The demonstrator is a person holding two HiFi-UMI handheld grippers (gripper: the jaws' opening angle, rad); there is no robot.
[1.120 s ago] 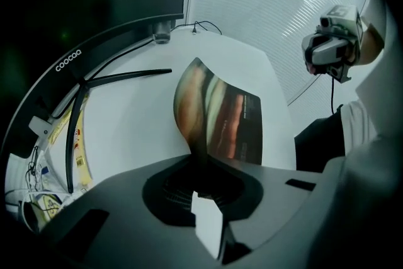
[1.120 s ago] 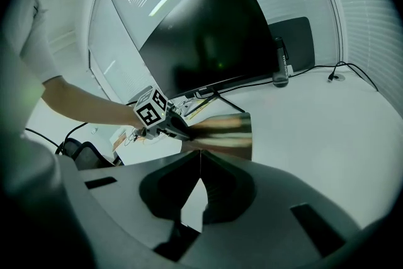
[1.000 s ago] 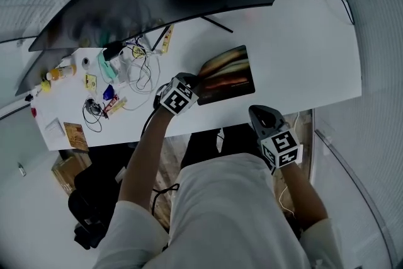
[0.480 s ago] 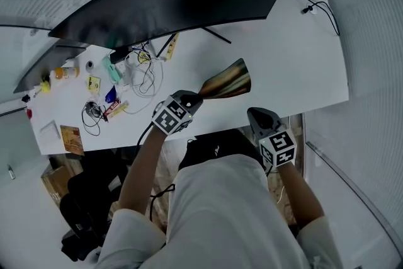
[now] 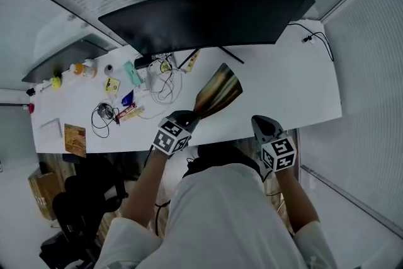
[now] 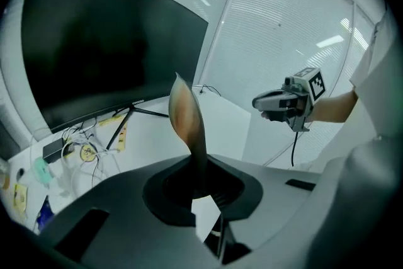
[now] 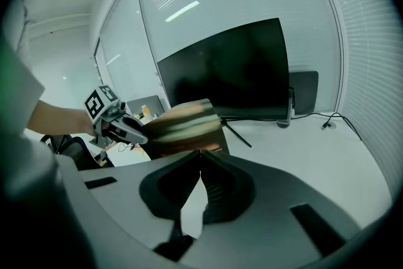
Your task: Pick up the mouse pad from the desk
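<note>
1. Left of the monitor (image 5: 208, 16), clutter is spread on the desk (image 5: 289, 85): a card (image 5: 74, 138), an orange bottle (image 5: 77, 68) and coiled cables (image 5: 101, 113).
2. Below the monitor's left half, the left gripper (image 5: 191, 115) is seen with its jaws clamped on one corner of the mouse pad (image 5: 217, 92).
3. The pad is held up in front of the monitor, clear of the desk. It is bent, and its free end is pointed toward the monitor's stand (image 5: 230, 55).
4. In the left gripper view, the pad is shown rising, curled, from between the pinched jaws.
5. Below the monitor's right end, past the desk's near edge, the right gripper (image 5: 259, 121) is held apart from the pad. Its jaws are brought together at the tips and nothing is gripped.
6. By the monitor's right end, a thin wire (image 5: 315, 38) is laid on the desk.
</note>
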